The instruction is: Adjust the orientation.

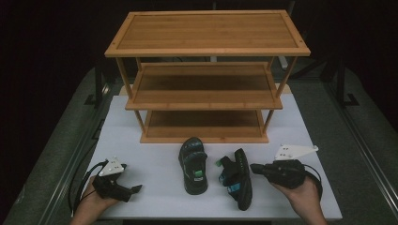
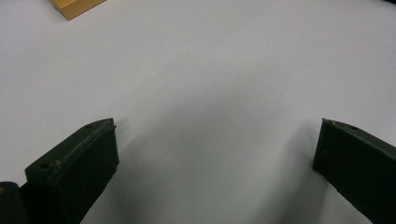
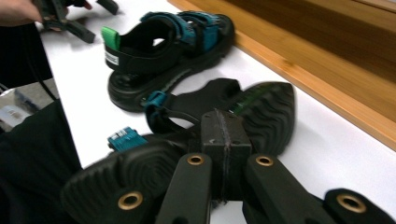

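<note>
The shelf rack (image 1: 206, 77) stands bare on the worktop (image 1: 141, 187). Just before my right claw (image 3: 223, 140), pressed shut on nothing, the near sandal (image 1: 238, 180) lies on its side, black, ribbed sole showing, teal straps. The other sandal (image 1: 195, 169) sits upright beside it. My left claw (image 2: 210, 154) gapes open, empty.

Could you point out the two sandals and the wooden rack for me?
Left sandal (image 1: 194, 165), high view, on its footbed.
Right sandal (image 1: 238, 180), high view, on its straps.
Wooden rack (image 1: 206, 32), high view, on its top shelf.
</note>
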Available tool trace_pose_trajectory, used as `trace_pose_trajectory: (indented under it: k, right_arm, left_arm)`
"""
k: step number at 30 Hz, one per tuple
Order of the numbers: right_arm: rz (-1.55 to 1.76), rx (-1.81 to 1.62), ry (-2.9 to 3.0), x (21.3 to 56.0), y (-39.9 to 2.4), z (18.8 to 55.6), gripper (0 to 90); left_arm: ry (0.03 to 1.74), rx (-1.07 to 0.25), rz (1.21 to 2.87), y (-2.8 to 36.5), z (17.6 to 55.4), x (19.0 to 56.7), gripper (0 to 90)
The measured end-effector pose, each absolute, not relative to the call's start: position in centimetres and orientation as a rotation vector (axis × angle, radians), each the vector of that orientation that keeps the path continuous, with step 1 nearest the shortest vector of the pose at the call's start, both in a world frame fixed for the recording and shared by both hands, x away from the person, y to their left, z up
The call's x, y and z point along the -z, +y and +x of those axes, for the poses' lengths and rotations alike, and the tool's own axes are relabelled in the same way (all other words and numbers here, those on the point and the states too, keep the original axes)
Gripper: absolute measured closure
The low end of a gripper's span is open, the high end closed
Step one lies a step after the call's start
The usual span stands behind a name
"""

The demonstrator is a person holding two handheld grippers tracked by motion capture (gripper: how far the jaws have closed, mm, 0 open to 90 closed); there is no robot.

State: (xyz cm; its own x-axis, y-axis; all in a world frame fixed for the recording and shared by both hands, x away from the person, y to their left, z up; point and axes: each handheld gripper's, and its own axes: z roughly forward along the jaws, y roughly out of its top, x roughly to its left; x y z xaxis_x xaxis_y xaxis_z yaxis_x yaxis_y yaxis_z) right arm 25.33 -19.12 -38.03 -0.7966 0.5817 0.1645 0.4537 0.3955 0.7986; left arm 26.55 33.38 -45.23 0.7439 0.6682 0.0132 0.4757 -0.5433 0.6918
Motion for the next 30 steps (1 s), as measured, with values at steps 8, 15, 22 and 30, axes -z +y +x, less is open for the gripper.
trace_pose_trajectory:
  k: [8,15,22,30]
  right_arm:
    - [0.887,-1.371,2.557,38.2,-17.3,25.6,89.6]
    - [0.850,-1.302,2.610,38.8,-16.0,25.7,89.6]
    - [0.857,-1.310,2.597,38.8,-16.4,25.6,89.7]
    - [0.878,-1.311,2.576,38.6,-17.2,25.5,89.8]
  left_arm:
    - [0.856,-0.361,2.251,33.4,26.6,45.2,0.0]
    - [0.858,-0.359,2.250,33.4,26.6,45.2,0.0]
    - [0.859,-0.359,2.251,33.4,26.6,45.2,0.0]
    - [0.858,-0.359,2.251,33.4,26.6,45.2,0.0]
